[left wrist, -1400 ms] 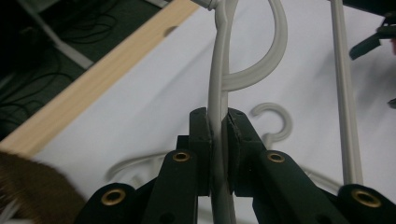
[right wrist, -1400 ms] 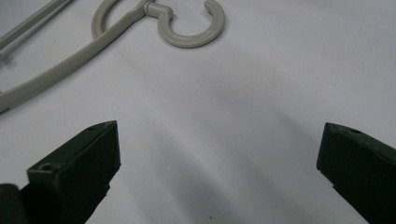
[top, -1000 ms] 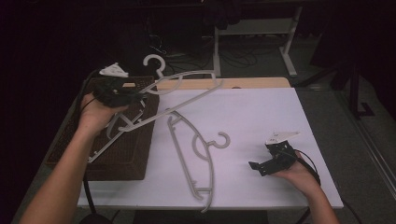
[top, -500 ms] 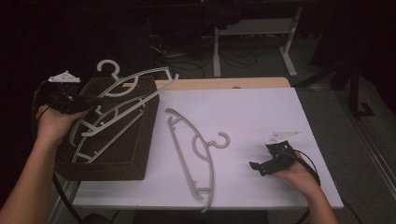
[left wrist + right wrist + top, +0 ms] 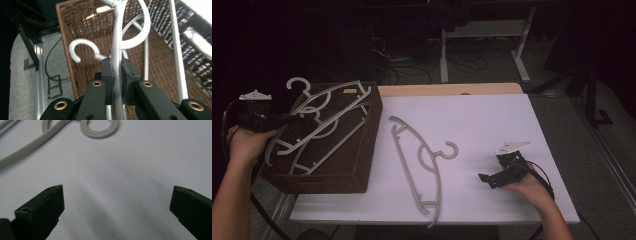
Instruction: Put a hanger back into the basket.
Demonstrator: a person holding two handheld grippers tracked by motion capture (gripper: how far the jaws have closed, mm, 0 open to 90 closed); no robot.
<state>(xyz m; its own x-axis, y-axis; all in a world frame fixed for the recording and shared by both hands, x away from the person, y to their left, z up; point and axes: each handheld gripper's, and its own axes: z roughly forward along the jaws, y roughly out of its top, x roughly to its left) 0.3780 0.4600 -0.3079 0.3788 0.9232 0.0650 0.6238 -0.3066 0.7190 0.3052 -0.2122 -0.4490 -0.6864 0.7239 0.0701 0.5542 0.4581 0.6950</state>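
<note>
Stowing hangers into the wicker basket (image 5: 357, 175) looks like the job, and the drop-off step is in hand. Left gripper (image 5: 117, 75) is pinched tight on the bar of a white hanger (image 5: 319, 127), just below its hook. That hanger sits tilted across the basket, hook poking past the basket's far-left corner, lower arm already down inside. A second white hanger seems to lie in the basket under it; hard to separate the two from above.

Right gripper (image 5: 492, 179) rests on the white table (image 5: 492, 115), well right of the basket, jaws spread wide with nothing between them. Loose grey hanger (image 5: 422, 167) lies flat on the table between basket and right gripper, hook end toward that gripper.

Next move, my read: lower the held hanger until it rests fully inside the basket, then let go and back out without snagging the hook. After that the grey hanger is the remaining pick; the right gripper is nearest and already spread, so it needs to slide onto the flat bar from the side.
</note>
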